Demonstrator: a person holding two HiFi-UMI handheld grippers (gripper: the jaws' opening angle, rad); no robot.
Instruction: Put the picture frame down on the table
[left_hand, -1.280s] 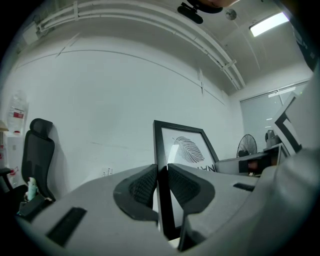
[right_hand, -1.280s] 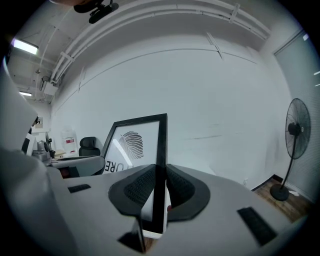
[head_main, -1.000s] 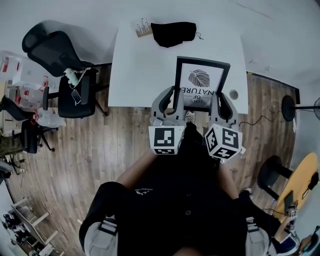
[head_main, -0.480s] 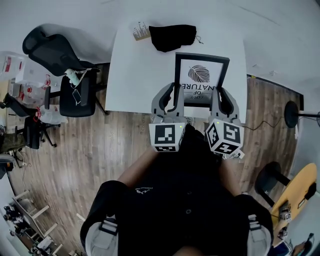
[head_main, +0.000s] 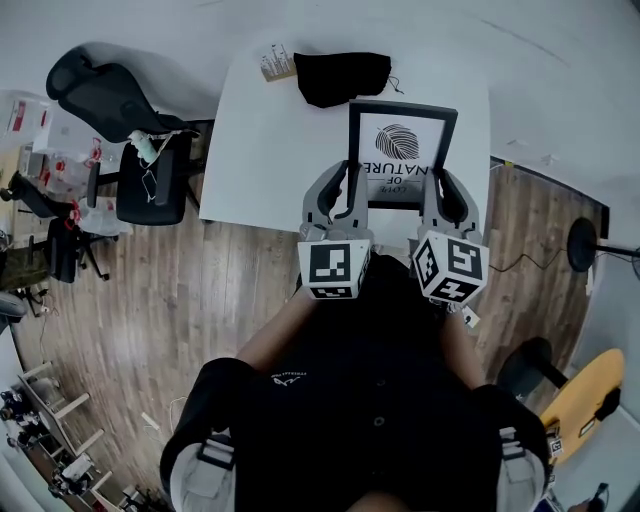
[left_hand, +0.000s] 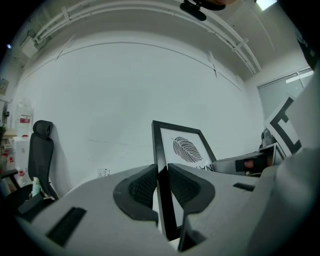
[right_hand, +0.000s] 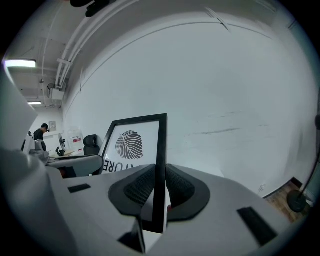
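Observation:
A black picture frame (head_main: 402, 150) with a leaf print and lettering is held over the near part of the white table (head_main: 270, 140). My left gripper (head_main: 340, 195) is shut on its left side bar (left_hand: 162, 175). My right gripper (head_main: 438, 200) is shut on its right side bar (right_hand: 160, 170). In both gripper views the frame (left_hand: 182, 150) (right_hand: 132, 145) stands on edge between the pads, its print facing inward. I cannot tell whether its lower edge touches the tabletop.
A black cloth (head_main: 340, 75) and a small labelled card (head_main: 277, 62) lie at the table's far edge. Black office chairs (head_main: 130, 150) stand to the left on the wood floor. A fan stand (head_main: 585, 245) and a yellow round table (head_main: 585, 395) are at the right.
Both grippers have carried the frame slightly farther over the table. The view has shifted forward with them. Both grips are unchanged.

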